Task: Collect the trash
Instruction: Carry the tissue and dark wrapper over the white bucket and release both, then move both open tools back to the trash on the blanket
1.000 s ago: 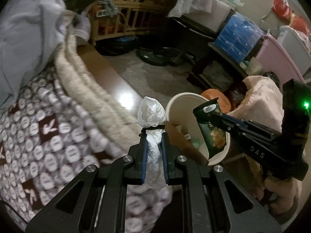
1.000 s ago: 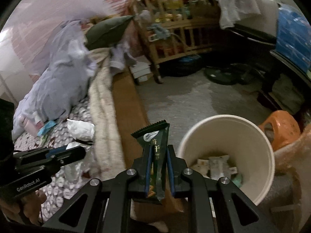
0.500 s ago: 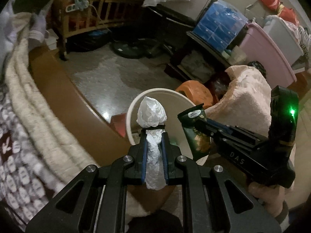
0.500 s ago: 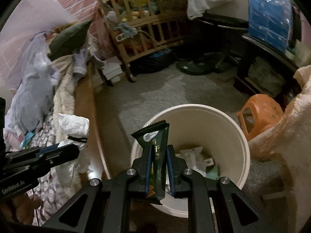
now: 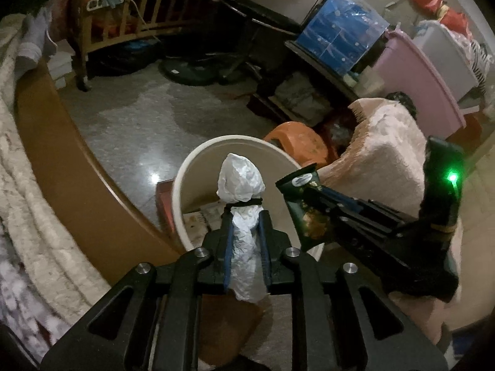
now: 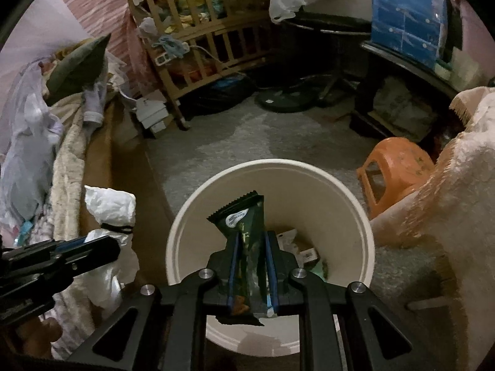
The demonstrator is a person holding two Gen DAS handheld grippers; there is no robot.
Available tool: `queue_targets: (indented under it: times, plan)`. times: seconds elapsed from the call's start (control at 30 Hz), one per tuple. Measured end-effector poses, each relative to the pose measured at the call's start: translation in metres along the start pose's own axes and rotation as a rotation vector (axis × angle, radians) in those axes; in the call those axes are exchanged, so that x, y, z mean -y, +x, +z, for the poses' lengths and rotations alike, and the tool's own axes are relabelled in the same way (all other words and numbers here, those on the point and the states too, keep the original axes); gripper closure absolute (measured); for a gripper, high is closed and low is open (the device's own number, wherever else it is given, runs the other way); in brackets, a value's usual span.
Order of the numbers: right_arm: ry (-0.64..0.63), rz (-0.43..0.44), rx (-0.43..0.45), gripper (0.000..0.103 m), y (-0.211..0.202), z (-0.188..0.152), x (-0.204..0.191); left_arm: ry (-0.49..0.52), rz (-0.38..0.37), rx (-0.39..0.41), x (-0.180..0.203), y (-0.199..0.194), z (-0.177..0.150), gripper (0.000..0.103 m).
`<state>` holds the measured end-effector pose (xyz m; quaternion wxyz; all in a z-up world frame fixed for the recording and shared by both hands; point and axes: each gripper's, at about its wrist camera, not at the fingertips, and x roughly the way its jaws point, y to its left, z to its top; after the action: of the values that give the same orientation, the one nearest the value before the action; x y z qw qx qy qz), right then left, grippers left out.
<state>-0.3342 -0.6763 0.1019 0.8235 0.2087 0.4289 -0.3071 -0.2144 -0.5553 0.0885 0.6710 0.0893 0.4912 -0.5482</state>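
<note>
Holding two pieces of trash, I have both tongs above the bin [image 6: 340,204], a cream round bucket that stands on the floor [image 6: 247,136] just beside the bed edge [image 5: 62,167]. My left tongs [image 5: 245,241] have a white bag [image 5: 243,179] between the pads; it is crumpled and tied in the middle with a black band. The jaws of these tongs are opening now, and the bag is between them, upright, with its top over the bin's mouth; in this view the pads seem to touch the bag on both sides, but I cannot tell how firmly. My right tongs [image 6: 251,266] are closed on a dark green wrapper [image 6: 244,216], a snack packet with a white oval mark near its top. The wrapper stands upright between the pads, right above the inside of the bin. At the bottom of the bin lie some papers and small packets [image 6: 297,244]. In the right view the left tongs [image 6: 102,244] come in from the left side with the white bag [image 6: 111,207], near the bin's rim. An orange stool [image 6: 399,170] stands near the bin on the right, and a pink blanket [image 6: 448,185] covers something beside it. A wooden crib [image 6: 201,46] is at the far wall.
</note>
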Motion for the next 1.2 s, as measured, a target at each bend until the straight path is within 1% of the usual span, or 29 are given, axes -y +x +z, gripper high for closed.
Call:
queue_targets:
  times: [0.03,0.07,0.1,0.13,0.3,0.47,0.63,0.8,0.97,1.07,1.2]
  plan:
    - [0.001,-0.013,-0.001,0.085,0.001,0.0,0.001,-0.003,-0.007,-0.002,0.0,0.001,0.001,0.075]
    - [0.01,-0.021,-0.004,0.076,0.001,0.0,0.002,-0.006,-0.016,0.001,-0.001,0.001,0.0,0.059]
    - [0.023,-0.016,-0.005,0.071,0.001,0.0,0.004,-0.011,-0.028,0.01,-0.002,-0.001,0.0,0.05]
    - [0.034,-0.006,-0.004,0.066,0.001,0.0,0.005,-0.013,-0.033,0.018,-0.003,-0.002,-0.001,0.05]
    - [0.043,0.007,-0.018,0.066,0.002,-0.002,0.002,-0.023,-0.016,0.02,-0.01,-0.012,-0.004,0.05]
    - [0.03,0.037,-0.019,0.066,-0.001,-0.004,-0.013,-0.015,0.073,0.056,-0.02,-0.031,-0.012,0.05]
    - [-0.001,0.067,-0.009,0.066,-0.006,-0.003,-0.039,-0.048,0.18,0.089,-0.041,-0.054,-0.022,0.05]
    - [-0.055,0.111,-0.008,0.066,-0.012,-0.002,-0.077,-0.095,0.265,0.119,-0.07,-0.079,-0.036,0.05]
    - [-0.126,0.173,-0.015,0.065,-0.015,-0.003,-0.125,-0.144,0.34,0.141,-0.105,-0.106,-0.054,0.05]
    - [-0.168,0.211,-0.026,0.065,-0.015,-0.005,-0.153,-0.197,0.377,0.151,-0.132,-0.126,-0.068,0.05]
    - [-0.24,0.269,-0.05,0.064,-0.012,-0.01,-0.201,-0.267,0.434,0.172,-0.168,-0.156,-0.09,0.05]
